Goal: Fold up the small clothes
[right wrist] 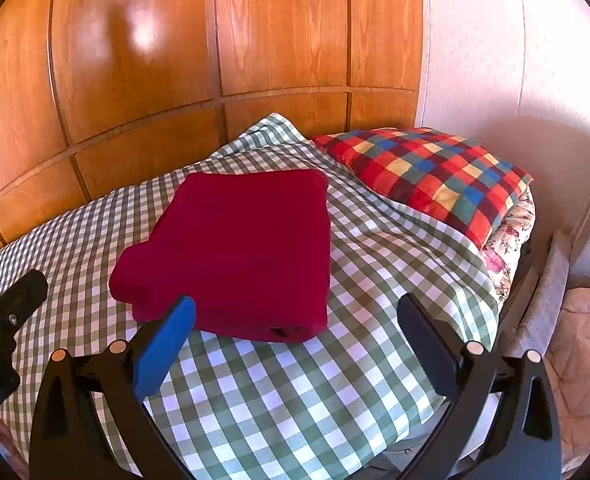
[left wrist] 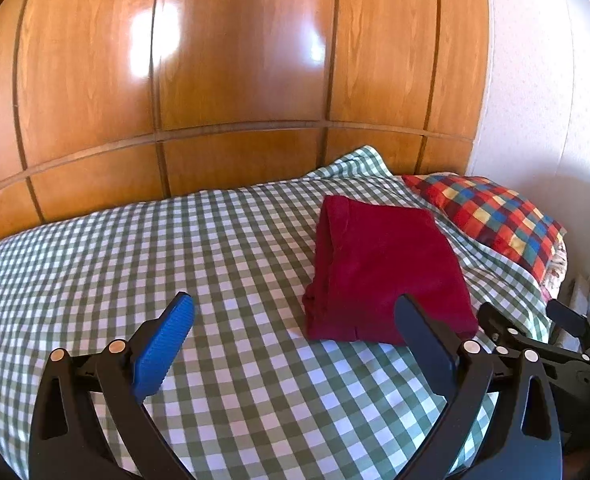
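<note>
Currently both tools hang above the bed [left wrist: 223, 240], which wears a green-and-white checked sheet.

Left wrist view, left to right: left hand-held gripper [left wrist: 295, 304] fills the bottom of the frame, released, jaws spread wide, nothing between them but sheet. Blue pad at lower left, black finger at lower right. Folded red garment [left wrist: 391, 268] lies right of centre on the sheet, its near corner just behind the black finger. Multicoloured checked pillow [left wrist: 491, 212] at middle right, near the garment but apart. Right hand-held gripper [left wrist: 535, 320] shows at the lower right edge.

Right wrist view, left to right: tip of the left tool at the lower left edge. Red garment [right wrist: 247, 248] sits centre, a neat rectangle, flat on the sheet. Right hand-held gripper [right wrist: 295, 308] is released, jaws wide, holding nothing; garment's near edge lies just beyond the blue pad. Pillow [right wrist: 431, 176] at upper right. Wooden panelling [right wrist: 183, 48] spans the background.
</note>
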`<act>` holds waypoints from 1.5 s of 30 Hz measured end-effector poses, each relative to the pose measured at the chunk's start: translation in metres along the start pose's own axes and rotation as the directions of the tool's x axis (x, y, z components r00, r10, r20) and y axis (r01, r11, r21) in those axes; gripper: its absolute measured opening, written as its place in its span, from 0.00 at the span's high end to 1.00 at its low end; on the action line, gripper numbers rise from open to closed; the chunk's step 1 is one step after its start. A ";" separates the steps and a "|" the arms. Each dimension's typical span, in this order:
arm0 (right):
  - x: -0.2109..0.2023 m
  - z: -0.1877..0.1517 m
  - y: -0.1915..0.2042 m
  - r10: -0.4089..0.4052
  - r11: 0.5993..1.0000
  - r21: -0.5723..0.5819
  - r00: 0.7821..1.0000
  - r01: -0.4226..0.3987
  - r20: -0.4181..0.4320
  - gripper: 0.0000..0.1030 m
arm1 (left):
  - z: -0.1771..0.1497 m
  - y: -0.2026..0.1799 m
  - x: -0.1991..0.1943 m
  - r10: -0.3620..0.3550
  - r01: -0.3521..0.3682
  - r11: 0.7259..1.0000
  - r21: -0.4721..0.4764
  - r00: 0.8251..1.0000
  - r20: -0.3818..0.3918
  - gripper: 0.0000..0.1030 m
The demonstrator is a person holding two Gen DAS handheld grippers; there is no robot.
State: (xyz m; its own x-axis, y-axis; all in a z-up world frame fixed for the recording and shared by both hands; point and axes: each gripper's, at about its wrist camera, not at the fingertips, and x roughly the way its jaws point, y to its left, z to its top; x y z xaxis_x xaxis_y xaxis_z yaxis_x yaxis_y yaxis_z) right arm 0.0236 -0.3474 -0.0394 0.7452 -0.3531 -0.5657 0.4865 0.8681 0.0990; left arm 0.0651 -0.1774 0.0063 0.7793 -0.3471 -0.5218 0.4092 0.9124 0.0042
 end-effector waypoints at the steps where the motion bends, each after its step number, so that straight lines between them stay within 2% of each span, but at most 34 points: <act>1: -0.001 0.000 0.000 -0.003 1.000 0.002 1.000 0.003 0.003 0.02 | 0.000 0.000 -0.002 0.013 -0.013 1.000 -0.002 1.000 0.009 0.04; 5: -0.005 0.000 -0.001 -0.004 1.000 0.004 1.000 0.004 0.010 0.02 | -0.001 -0.001 -0.005 0.040 -0.040 0.999 0.006 0.999 0.029 0.04; 45: -0.008 -0.008 0.008 0.022 1.000 -0.020 1.000 -0.022 0.006 0.02 | -0.003 0.004 -0.013 0.068 -0.068 0.998 0.000 0.997 0.046 0.04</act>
State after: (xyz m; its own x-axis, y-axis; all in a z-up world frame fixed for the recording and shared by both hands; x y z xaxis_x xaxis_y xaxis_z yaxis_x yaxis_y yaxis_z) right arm 0.0176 -0.3348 -0.0407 0.7583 -0.3359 -0.5588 0.4610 0.8822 0.0953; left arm 0.0550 -0.1686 0.0110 0.8263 -0.2941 -0.4804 0.3552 0.9340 0.0392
